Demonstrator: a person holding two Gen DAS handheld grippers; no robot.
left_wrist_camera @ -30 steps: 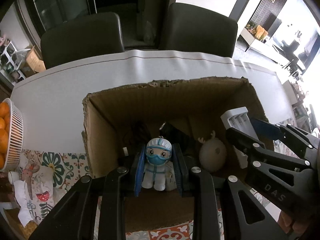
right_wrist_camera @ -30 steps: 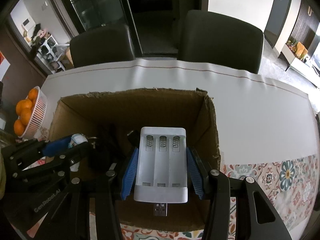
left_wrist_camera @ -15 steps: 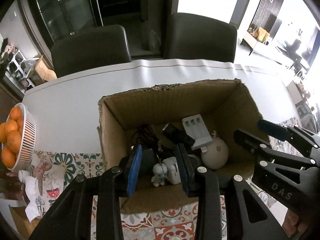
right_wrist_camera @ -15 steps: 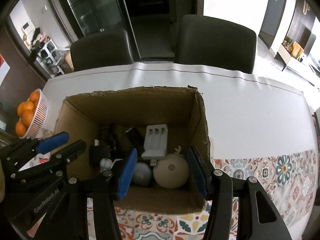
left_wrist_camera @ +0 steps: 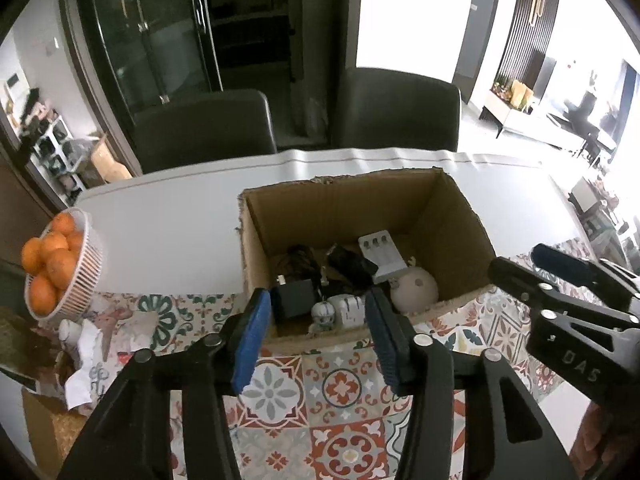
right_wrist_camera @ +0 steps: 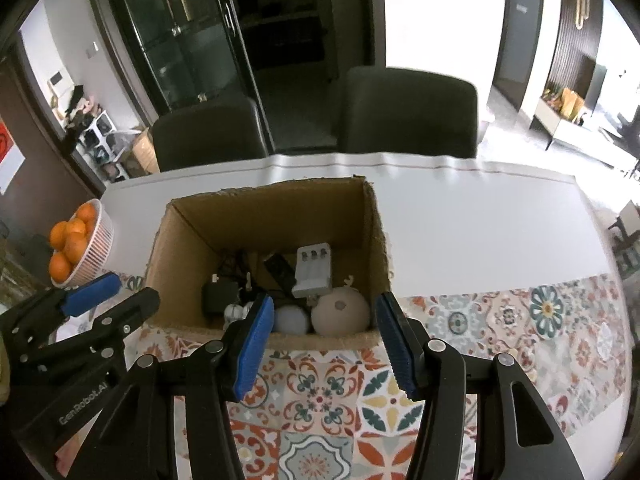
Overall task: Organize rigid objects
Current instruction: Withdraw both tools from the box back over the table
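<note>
Cardboard box (right_wrist_camera: 264,216) stands open on the table (right_wrist_camera: 460,232), its near edge on the patterned tile cloth (right_wrist_camera: 500,320). Taking the box as landmark:

Inside, toward the right wall: white battery charger (right_wrist_camera: 313,269), lying flat. Nearer the front wall on that side: beige ball-shaped ornament (right_wrist_camera: 340,312), with a pale round item (right_wrist_camera: 291,319) beside it. Inside, toward the left: black power adapter (left_wrist_camera: 294,300) and dark cables (left_wrist_camera: 298,258). At the front wall: small white-and-blue figurine (left_wrist_camera: 323,312), touching a white plug-like block (left_wrist_camera: 350,310).

Left of the box, apart from it: basket of oranges (left_wrist_camera: 60,268).

Left hand-held gripper (left_wrist_camera: 316,340): jaws spread wide, nothing between them, poised above the front edge of the box. Right hand-held gripper (right_wrist_camera: 326,344): likewise wide and empty, over the front edge.

Assessment: both tools are unloaded and the rigid items lie in the box, so a deposit step appears complete. No loose rigid items are visible on the cloth in front of the box. The next move would call for finding any remaining item outside these views; if none remains, the task looks close to finished.
</note>
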